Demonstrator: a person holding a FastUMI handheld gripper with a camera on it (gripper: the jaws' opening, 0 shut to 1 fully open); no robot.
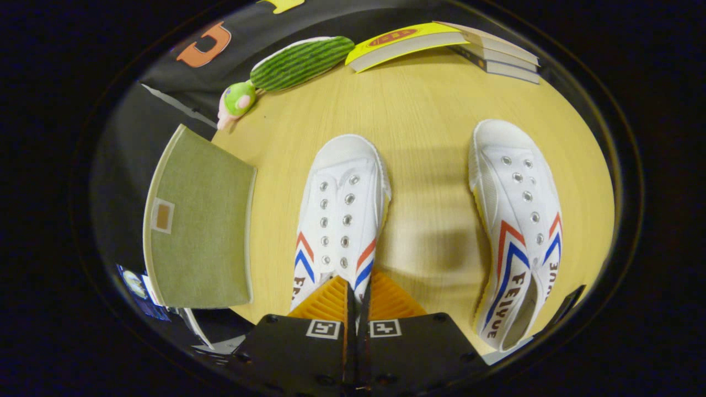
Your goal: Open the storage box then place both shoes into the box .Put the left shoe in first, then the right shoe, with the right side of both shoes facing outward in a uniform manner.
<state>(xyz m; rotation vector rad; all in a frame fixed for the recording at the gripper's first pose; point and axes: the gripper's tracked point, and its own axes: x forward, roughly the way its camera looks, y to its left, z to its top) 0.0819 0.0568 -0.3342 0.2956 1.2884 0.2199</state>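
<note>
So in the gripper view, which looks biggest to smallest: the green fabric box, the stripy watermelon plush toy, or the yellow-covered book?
1. Green fabric box, though it sits nearer the camera.
2 and 3. Yellow-covered book and watermelon plush toy look about alike.
The gripper fingers are closed over the nearer white shoe.

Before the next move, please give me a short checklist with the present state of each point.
1. Gripper fingers closed together: ok, over the heel of the nearer shoe.
2. Fingers really pinching that shoe: cannot tell.
3. Storage box open: not ok, green lid seems closed.
4. Both shoes upright on the table: ok; second shoe lies apart.
5. Which shoe is the left one: cannot tell.
6. Plush toy and books away from shoes: ok.
</note>
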